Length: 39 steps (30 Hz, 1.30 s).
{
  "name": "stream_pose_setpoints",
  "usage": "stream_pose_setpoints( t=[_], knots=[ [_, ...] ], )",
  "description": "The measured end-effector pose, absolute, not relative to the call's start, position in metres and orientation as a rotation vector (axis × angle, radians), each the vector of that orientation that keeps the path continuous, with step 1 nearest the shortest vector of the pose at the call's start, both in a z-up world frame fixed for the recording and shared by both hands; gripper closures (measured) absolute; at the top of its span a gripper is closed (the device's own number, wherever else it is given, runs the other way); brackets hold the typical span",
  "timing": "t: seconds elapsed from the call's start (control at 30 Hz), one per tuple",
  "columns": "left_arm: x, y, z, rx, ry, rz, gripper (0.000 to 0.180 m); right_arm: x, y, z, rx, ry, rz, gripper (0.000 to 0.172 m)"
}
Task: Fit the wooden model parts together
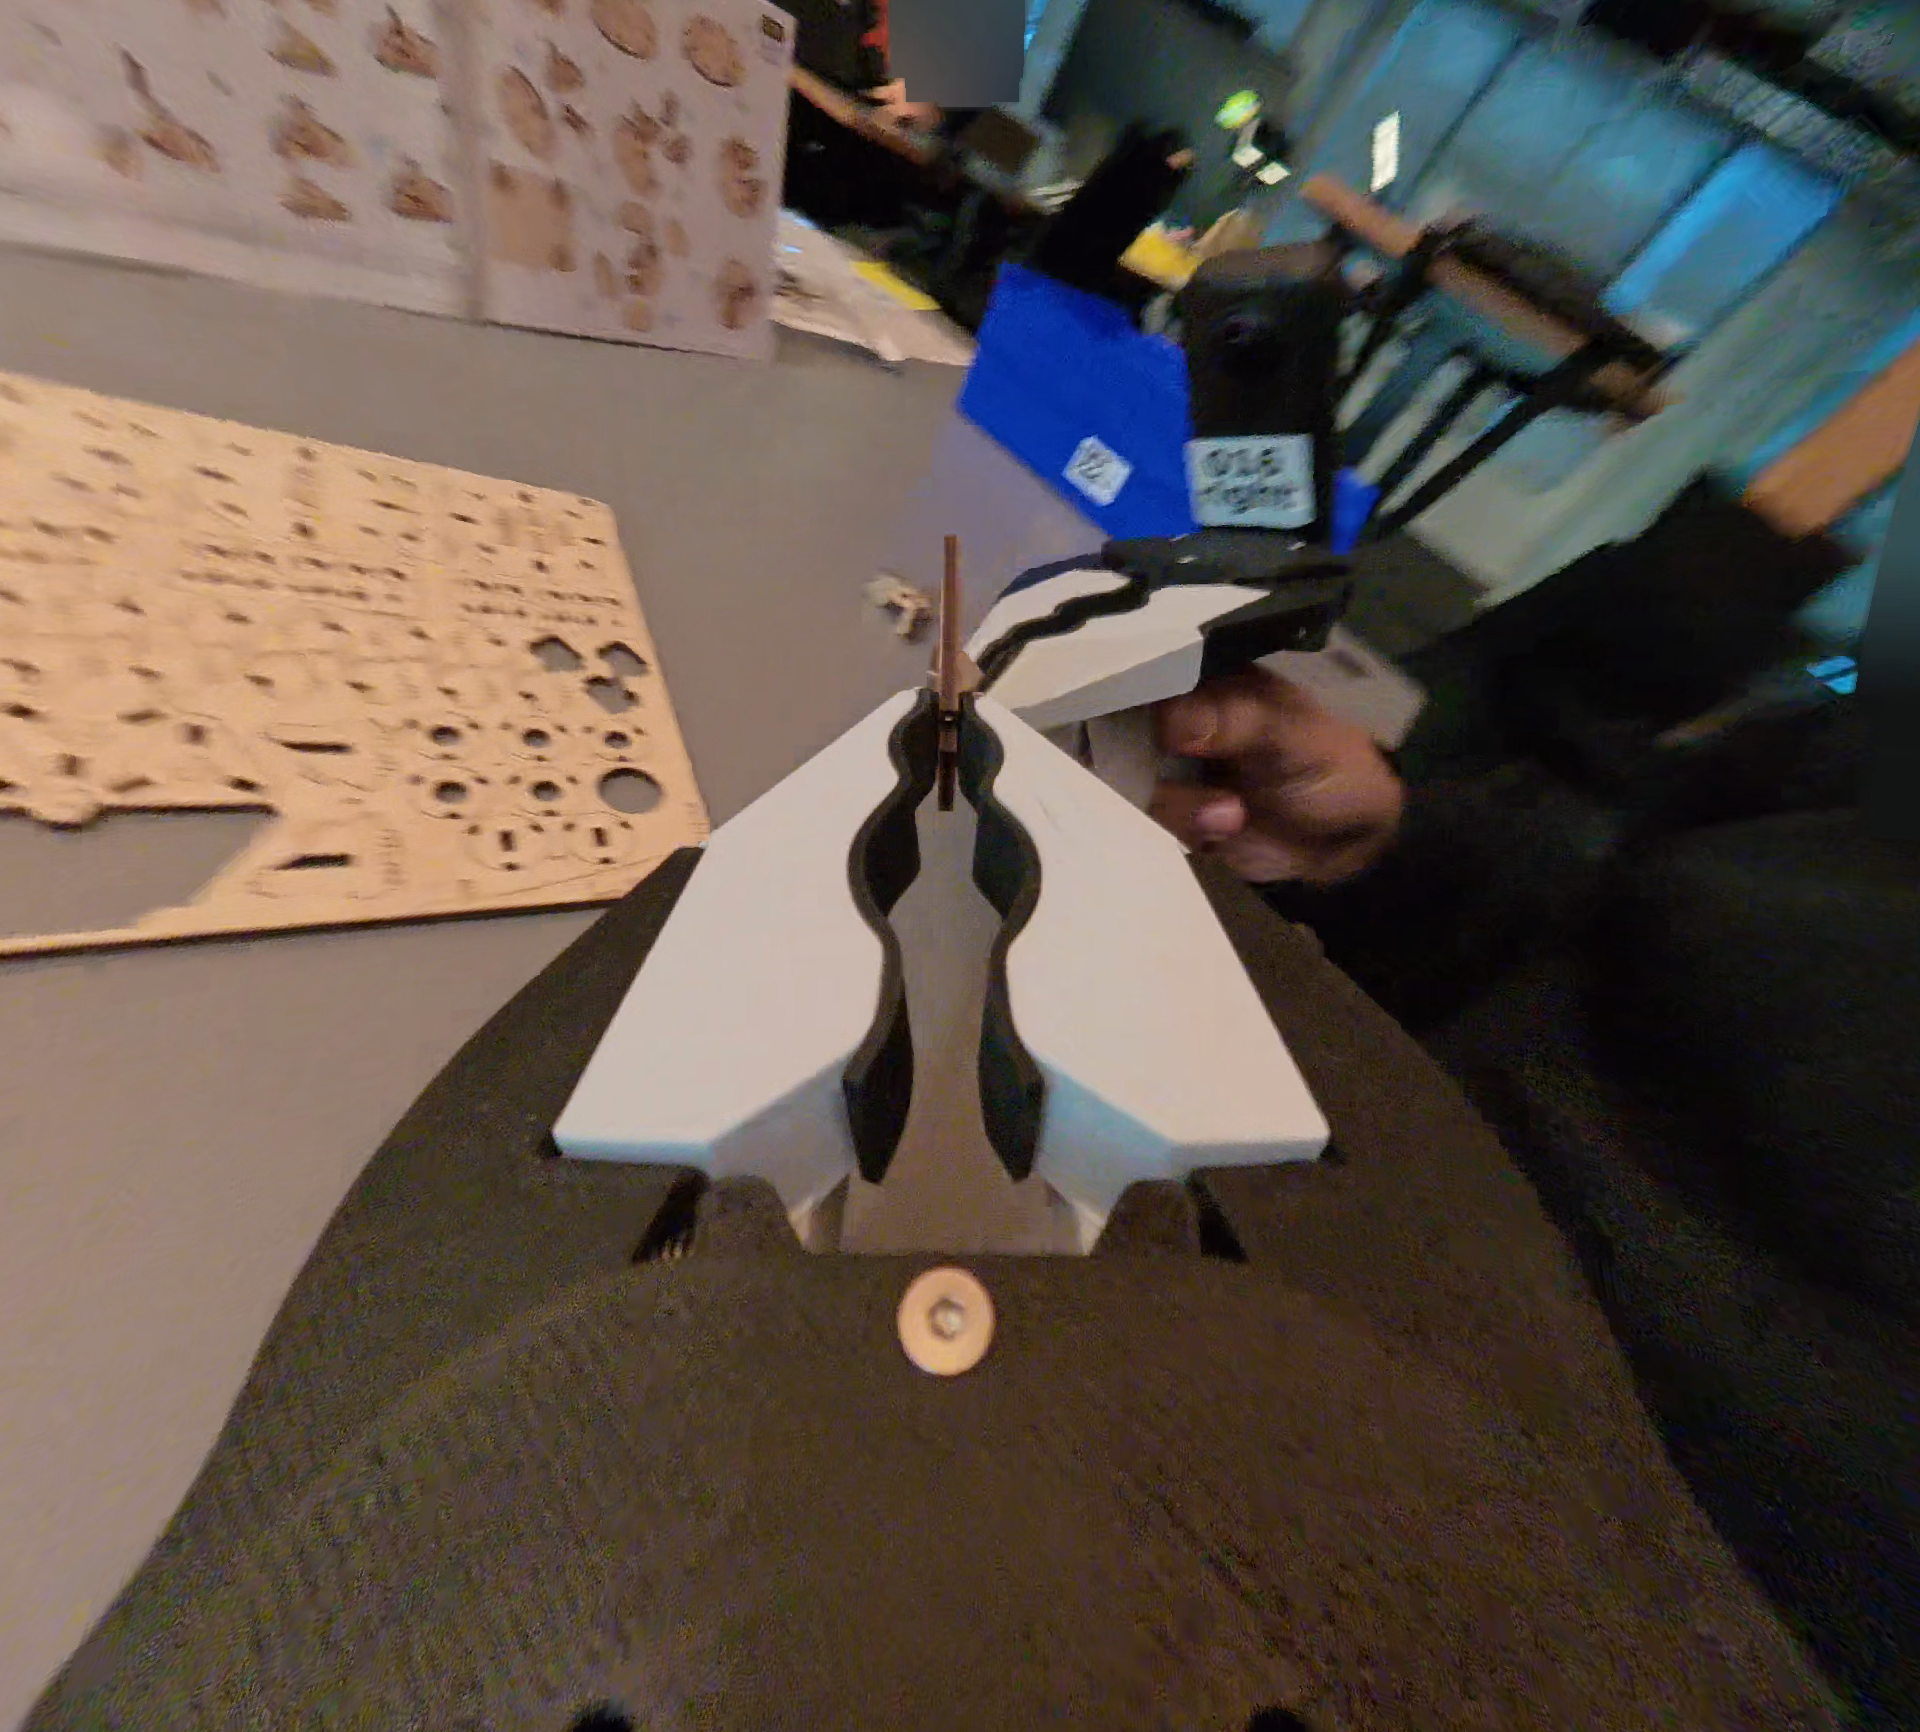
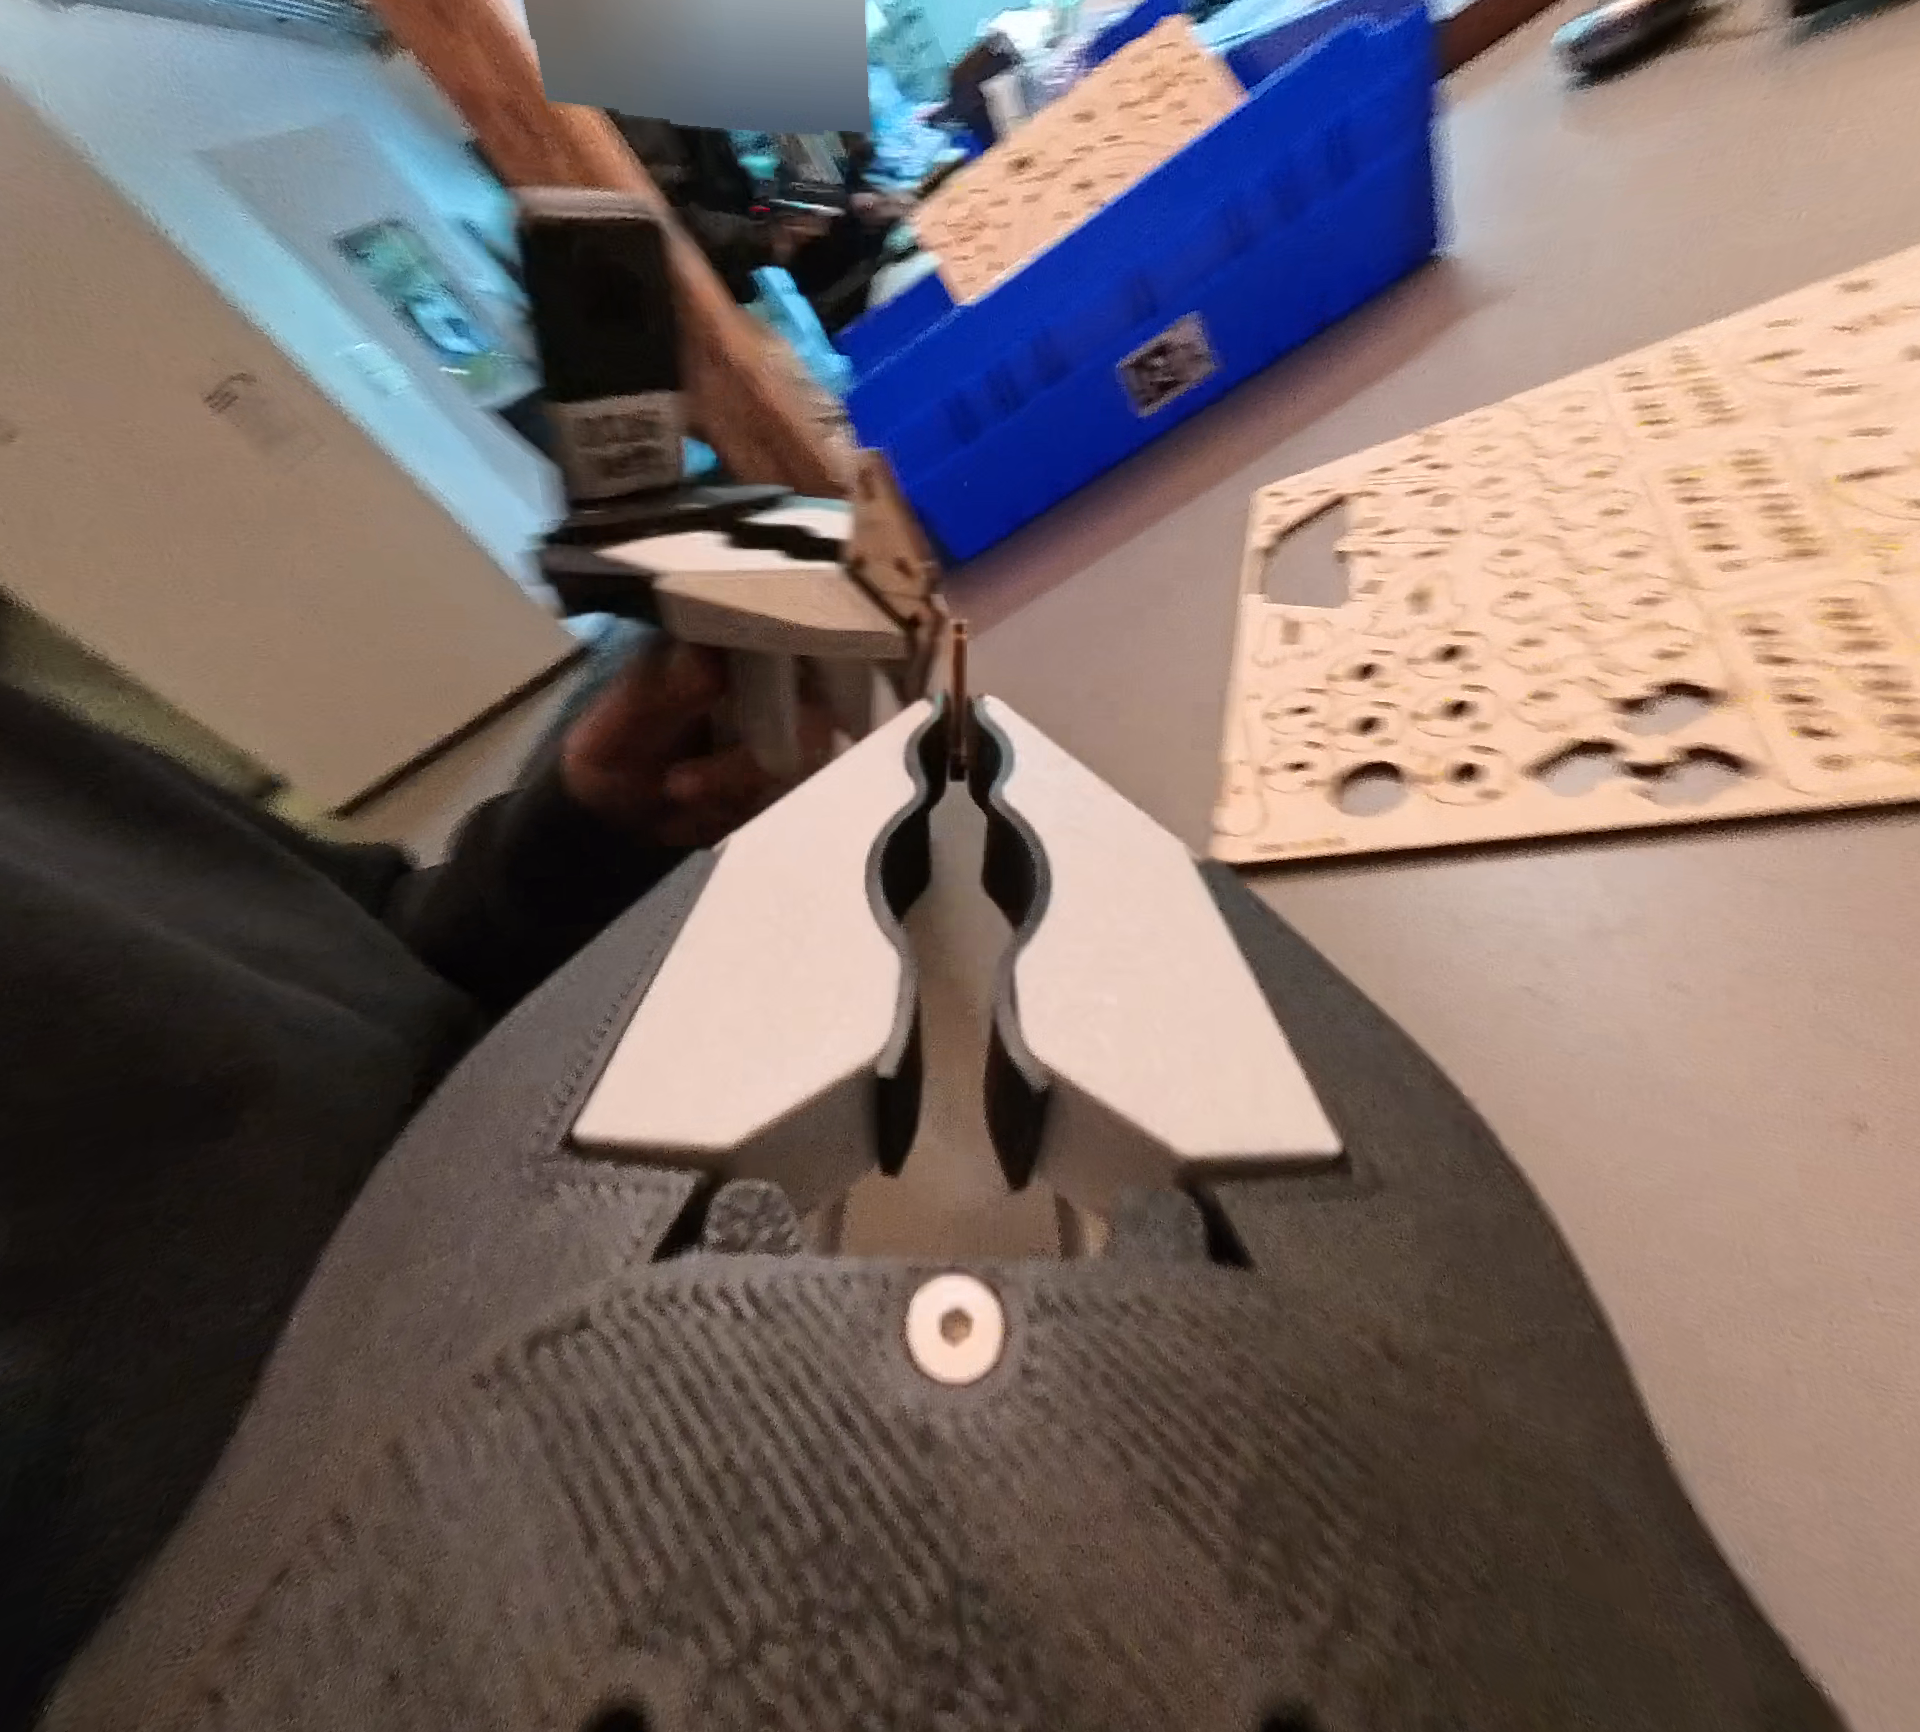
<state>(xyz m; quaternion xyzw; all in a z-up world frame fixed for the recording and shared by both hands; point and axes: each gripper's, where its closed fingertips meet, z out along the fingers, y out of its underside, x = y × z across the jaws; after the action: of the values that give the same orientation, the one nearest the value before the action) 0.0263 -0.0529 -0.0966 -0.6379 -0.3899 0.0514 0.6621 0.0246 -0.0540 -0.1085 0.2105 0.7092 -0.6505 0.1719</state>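
Observation:
My left gripper (image 1: 945, 708) is shut on a thin wooden part (image 1: 949, 633) that I see edge-on, standing up from the fingertips. In the right wrist view this gripper (image 2: 909, 633) comes in from the left, and its part (image 2: 883, 544) shows as a flat, light plywood piece with small holes. My right gripper (image 2: 958, 714) is shut on a thin wooden strip (image 2: 958, 674), also seen edge-on. The two parts meet tip to tip above the grey table (image 2: 1558, 1007). In the left wrist view the right gripper (image 1: 987, 656) reaches in from the right, with its tips beside my part.
A plywood sheet with punched-out holes (image 1: 312, 695) (image 2: 1610, 591) lies flat on the table. A blue bin (image 2: 1143, 332) (image 1: 1070, 404) holds another sheet. A printed parts chart (image 1: 416, 72) stands behind. A small loose wooden piece (image 1: 902, 604) lies on the table. A hand (image 1: 1278, 768) holds the right gripper. Only a small space, under 4 cm, lies between the two pairs of fingers. Left tips and right tips are each some 20 centimeters from the small loose wooden piece (image 1: 902, 604).

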Motion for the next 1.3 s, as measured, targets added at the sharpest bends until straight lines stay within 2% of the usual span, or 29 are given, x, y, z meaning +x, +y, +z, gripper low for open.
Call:
stream_pose_setpoints(
  t=[0.17, 0.5, 0.73, 1.3],
  knots=[
    [0.021, -0.061, -0.084, -1.337, -0.901, 0.057, 0.180, 0.009, -0.039, -0.097, 0.640, 2.026, -1.958, 0.172],
    [-0.064, -0.148, -0.155, -1.435, -1.407, 0.104, 0.180, 0.013, -0.027, -0.094, 0.506, 2.118, -2.095, 0.172],
    [-0.077, -0.171, -0.159, -1.390, -1.504, 0.168, 0.180, 0.011, -0.018, -0.089, 0.471, 2.145, -2.187, 0.172],
    [-0.067, -0.149, -0.173, -1.330, -1.512, -0.045, 0.179, 0.015, -0.014, -0.085, 0.447, 2.125, -2.219, 0.172]
  ],
)
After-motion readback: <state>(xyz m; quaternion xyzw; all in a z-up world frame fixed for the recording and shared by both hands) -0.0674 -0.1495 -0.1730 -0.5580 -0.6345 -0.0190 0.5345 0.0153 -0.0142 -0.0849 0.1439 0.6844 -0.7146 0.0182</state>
